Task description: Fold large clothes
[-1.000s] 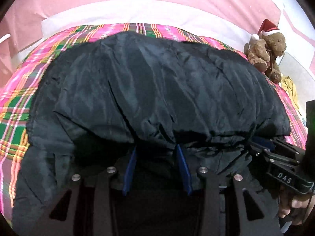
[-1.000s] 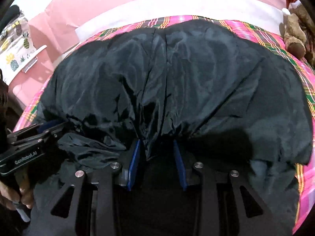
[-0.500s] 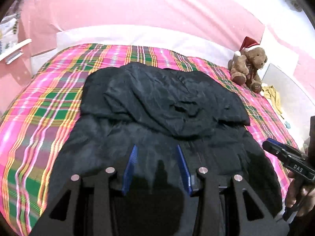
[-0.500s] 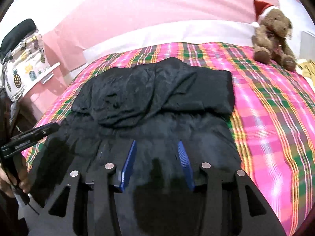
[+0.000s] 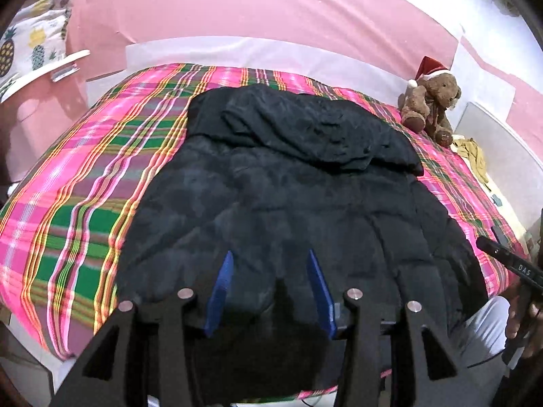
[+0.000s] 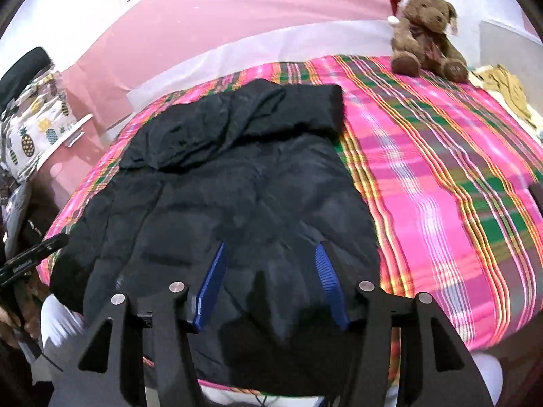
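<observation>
Jaws of left gripper (image 5: 268, 288) and right gripper (image 6: 269, 283) parted, empty; puffy black quilted jacket (image 5: 288, 203), plaid bedspread (image 5: 85, 176)

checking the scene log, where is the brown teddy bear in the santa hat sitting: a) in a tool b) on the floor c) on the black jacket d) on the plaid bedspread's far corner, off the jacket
d: the brown teddy bear in the red santa hat sits on the far corner of the pink and green plaid bedspread, apart from the black puffy jacket.

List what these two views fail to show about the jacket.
- Jacket near hem: both views, hidden behind the gripper mounts.
- Sleeves: not distinguishable in either view; dark fabric, folded top layer covers the far part.
- Left edge: right wrist view, motion-blurred at the bed edge.
</observation>
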Demonstrator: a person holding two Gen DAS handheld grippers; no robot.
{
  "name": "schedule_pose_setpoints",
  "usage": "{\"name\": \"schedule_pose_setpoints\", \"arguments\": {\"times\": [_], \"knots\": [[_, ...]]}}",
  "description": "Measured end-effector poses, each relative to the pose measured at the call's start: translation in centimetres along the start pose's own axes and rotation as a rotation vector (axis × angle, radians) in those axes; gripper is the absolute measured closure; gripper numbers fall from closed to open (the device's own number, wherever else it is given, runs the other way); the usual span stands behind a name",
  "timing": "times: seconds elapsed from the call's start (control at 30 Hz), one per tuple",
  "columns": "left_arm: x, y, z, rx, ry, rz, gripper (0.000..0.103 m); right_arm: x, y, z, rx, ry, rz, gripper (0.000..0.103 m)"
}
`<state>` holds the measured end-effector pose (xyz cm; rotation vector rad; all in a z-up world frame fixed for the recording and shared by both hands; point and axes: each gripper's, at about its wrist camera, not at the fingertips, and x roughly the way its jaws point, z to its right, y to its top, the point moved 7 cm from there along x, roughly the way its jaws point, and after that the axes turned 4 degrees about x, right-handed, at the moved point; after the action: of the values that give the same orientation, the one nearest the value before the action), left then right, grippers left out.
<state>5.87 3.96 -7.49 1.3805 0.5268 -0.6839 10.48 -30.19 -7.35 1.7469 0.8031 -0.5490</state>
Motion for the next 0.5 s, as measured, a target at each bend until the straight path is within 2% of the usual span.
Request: {"name": "schedule_pose_setpoints", "arguments": {"times": [0.2,0.27,0.4,0.5], "knots": [[0.0,-0.8,-2.2,-0.013,0.062,0.001,0.052,0.7,-0.9,3.2,0.069,-0.038,-0.025,0.046],[0.1,-0.9,-3.6,-0.025,0.093,0.005,0.051,1.0,-1.2,4.4,0.091,-0.051,-0.034,0.037],[0.5,-1.2,-6.6,-0.044,0.168,0.015,0.047,2.0,-2.1,6.1,0.140,-0.051,-0.077,0.037],[1.3,-2.2,-8.9,-0.067,0.211,-0.018,0.047,2.7,-2.9,6.4,0.165,-0.032,-0.110,0.037]]}}
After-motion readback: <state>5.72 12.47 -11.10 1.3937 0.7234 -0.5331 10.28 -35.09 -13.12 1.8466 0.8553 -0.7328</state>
